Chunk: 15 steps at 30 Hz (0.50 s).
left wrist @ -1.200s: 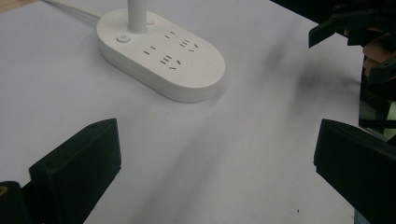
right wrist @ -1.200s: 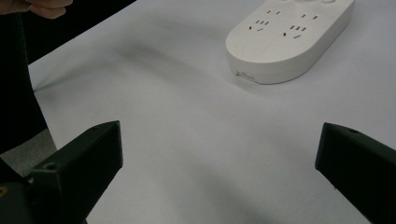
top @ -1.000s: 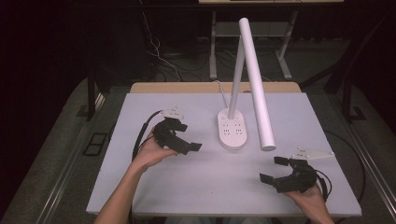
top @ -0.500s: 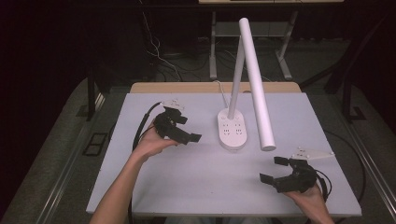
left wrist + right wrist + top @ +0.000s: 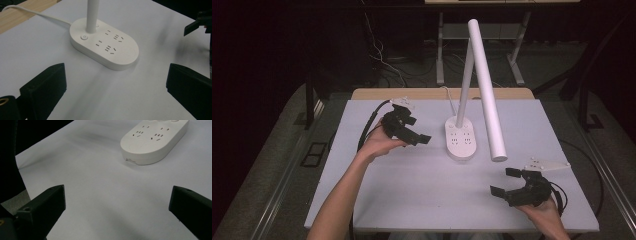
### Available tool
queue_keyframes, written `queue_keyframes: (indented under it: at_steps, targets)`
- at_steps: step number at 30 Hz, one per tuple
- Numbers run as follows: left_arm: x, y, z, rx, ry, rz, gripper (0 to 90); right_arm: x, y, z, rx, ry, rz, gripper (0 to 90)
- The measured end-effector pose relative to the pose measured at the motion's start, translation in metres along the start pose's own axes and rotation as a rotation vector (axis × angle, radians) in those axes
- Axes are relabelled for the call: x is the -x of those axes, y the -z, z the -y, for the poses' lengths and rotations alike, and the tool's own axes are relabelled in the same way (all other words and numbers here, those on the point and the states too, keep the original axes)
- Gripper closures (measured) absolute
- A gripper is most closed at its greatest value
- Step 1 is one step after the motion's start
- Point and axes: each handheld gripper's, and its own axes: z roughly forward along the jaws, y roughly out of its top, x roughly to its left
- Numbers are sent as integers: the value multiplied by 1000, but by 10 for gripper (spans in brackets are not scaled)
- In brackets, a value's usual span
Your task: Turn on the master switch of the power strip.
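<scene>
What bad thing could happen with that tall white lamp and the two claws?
The left claw is open right beside the lamp base; a bump might push the lamp, whose long head leans out over the table. The white cord behind the base could also catch a claw.

Jaws spread wide — white lamp base (image 5: 154, 141) beyond.

One white desk lamp (image 5: 464, 135); two claws, left claw (image 5: 411, 131) and right claw (image 5: 505, 182); one table (image 5: 422, 190).
</scene>
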Motion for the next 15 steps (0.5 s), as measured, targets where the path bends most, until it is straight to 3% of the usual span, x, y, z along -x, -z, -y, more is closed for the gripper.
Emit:
queue_keyframes:
  at_steps: [6,15]
  targets:
    - [-4,-3,-9,-4,-12,-7,28,1,1,0,6,-5,1,3]
    - [-7,-14,-24,-42,-19,1,119,2,1,0,5,-11,0,3]
